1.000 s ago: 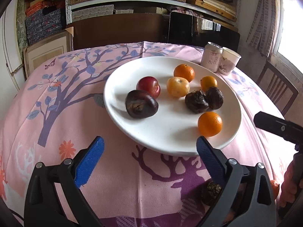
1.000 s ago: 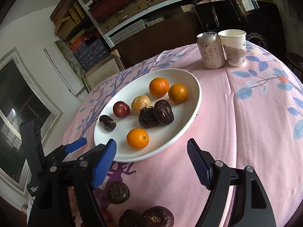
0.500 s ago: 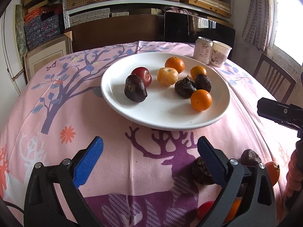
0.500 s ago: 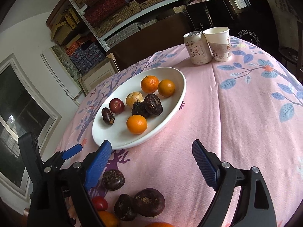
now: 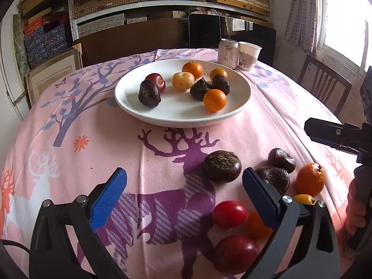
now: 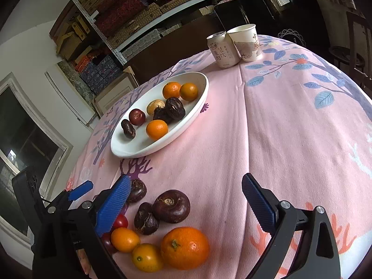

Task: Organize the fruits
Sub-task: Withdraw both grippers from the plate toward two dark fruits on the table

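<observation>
Seven fruits sit on the white plate (image 5: 241, 102), which rests on the pink tablecloth (image 5: 116, 139) toward the far side of the table: three oranges, a pale yellow fruit (image 5: 183, 81), a red plum (image 5: 156, 81) and dark water chestnuts, one of them (image 5: 149, 93) lying apart near the plate's left rim. Behind the plate, at the table's far edge, a drink can (image 5: 228, 50) and a paper cup (image 5: 249, 55) stand touching each other.

My left tongs (image 5: 184, 191) are spread wide and empty, hanging over the near edge of the table with the purple deer print between the blue pads. My right tongs (image 6: 186, 200) are spread wide too, gripping nothing.

Loose fruit lies in a cluster at the near edge, right of my left tongs. One flat dark water chestnut (image 5: 222, 166) sits nearest the plate, with two more just beside it (image 5: 281, 160). A large tangerine (image 6: 185, 248) lies closest to my right tongs, touching a small yellow-orange kumquat (image 6: 147, 257) and near another small orange fruit (image 6: 125, 239). A red cherry tomato (image 5: 229, 214) and a dark red plum (image 5: 236, 254) rest against the edge, partly behind my left tongs' right finger.
</observation>
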Demonstrator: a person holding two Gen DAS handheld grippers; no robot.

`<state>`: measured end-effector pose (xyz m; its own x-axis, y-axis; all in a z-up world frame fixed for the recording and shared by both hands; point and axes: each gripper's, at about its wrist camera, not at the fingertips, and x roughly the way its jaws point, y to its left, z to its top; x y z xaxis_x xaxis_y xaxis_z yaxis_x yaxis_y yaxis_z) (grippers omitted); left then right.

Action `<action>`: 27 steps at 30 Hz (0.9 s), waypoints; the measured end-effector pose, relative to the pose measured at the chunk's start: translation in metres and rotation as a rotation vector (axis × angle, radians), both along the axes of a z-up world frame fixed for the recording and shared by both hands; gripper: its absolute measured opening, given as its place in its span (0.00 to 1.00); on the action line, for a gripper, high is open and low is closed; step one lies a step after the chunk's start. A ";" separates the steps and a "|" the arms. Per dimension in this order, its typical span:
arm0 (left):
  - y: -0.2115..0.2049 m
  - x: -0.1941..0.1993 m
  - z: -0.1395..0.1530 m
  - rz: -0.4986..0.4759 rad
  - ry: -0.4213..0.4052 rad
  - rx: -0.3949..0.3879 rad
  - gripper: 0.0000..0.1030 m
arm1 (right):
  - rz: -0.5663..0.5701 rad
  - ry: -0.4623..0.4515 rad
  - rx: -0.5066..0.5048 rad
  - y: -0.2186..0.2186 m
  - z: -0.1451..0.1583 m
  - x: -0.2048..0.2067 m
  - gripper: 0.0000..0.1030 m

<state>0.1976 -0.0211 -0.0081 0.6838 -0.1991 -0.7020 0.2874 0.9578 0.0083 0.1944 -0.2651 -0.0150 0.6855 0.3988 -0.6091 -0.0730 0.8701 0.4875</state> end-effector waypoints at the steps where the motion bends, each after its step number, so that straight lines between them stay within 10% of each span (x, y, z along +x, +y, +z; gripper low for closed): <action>1: -0.001 -0.002 0.000 -0.007 0.001 0.001 0.95 | 0.000 -0.001 0.003 -0.001 0.000 -0.002 0.94; 19: -0.026 0.042 -0.027 -0.013 0.126 0.122 0.96 | -0.020 0.023 0.002 -0.004 -0.003 -0.002 0.95; 24: 0.009 0.050 -0.026 0.145 0.089 0.192 0.96 | -0.014 0.022 0.001 -0.003 -0.004 -0.002 0.95; 27: 0.044 0.050 -0.026 0.216 0.139 0.090 0.96 | 0.007 0.019 -0.018 0.001 -0.003 -0.003 0.95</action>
